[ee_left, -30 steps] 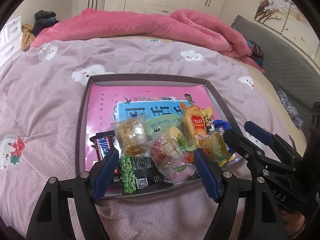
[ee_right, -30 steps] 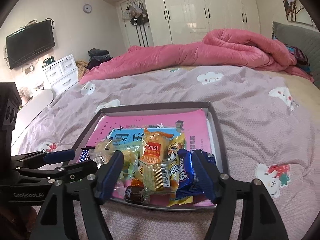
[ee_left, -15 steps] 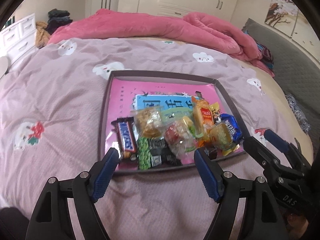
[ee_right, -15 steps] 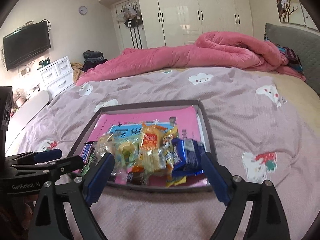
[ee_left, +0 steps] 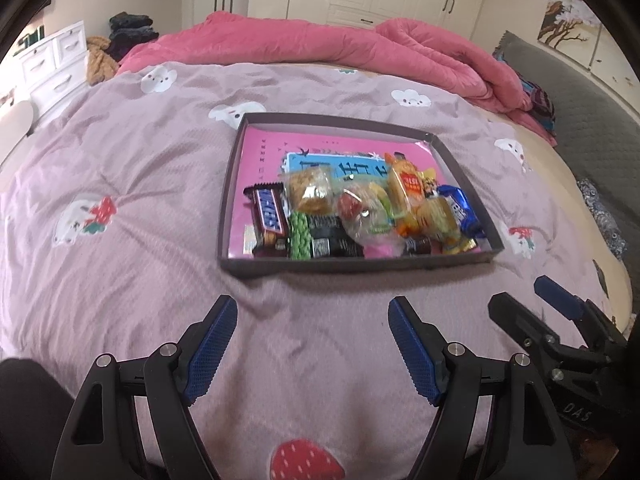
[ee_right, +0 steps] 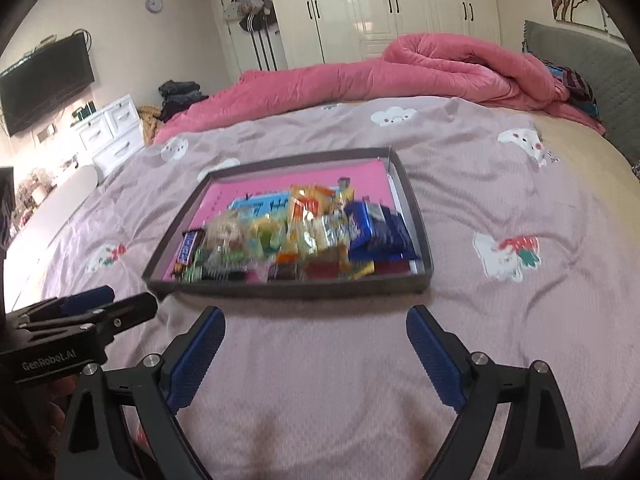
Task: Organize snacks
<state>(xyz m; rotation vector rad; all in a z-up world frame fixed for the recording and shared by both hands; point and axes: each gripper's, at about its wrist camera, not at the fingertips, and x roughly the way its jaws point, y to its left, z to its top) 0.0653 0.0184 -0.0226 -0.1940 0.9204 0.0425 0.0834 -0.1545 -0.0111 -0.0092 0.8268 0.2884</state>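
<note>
A shallow dark box lid (ee_left: 352,268) with a pink printed floor lies on the bed; it also shows in the right wrist view (ee_right: 288,290). Several snacks lie piled at its near end: a Snickers bar (ee_left: 270,216), a green-and-black pack (ee_left: 316,238), a clear candy bag (ee_left: 366,210), an orange pack (ee_left: 406,186) and a blue pack (ee_right: 376,228). My left gripper (ee_left: 312,320) is open and empty, above the sheet short of the box. My right gripper (ee_right: 316,332) is open and empty too, beside it.
A mauve sheet (ee_left: 120,184) with cloud and strawberry prints covers the bed. A rumpled pink duvet (ee_left: 320,48) lies along the far side. A grey headboard (ee_right: 580,64) stands at right. White drawers (ee_right: 112,132) and a wall TV (ee_right: 44,84) are at left.
Both grippers have pulled back from over the snack pile toward the near edge of the bed. The box now lies farther off. The snacks have not moved.
</note>
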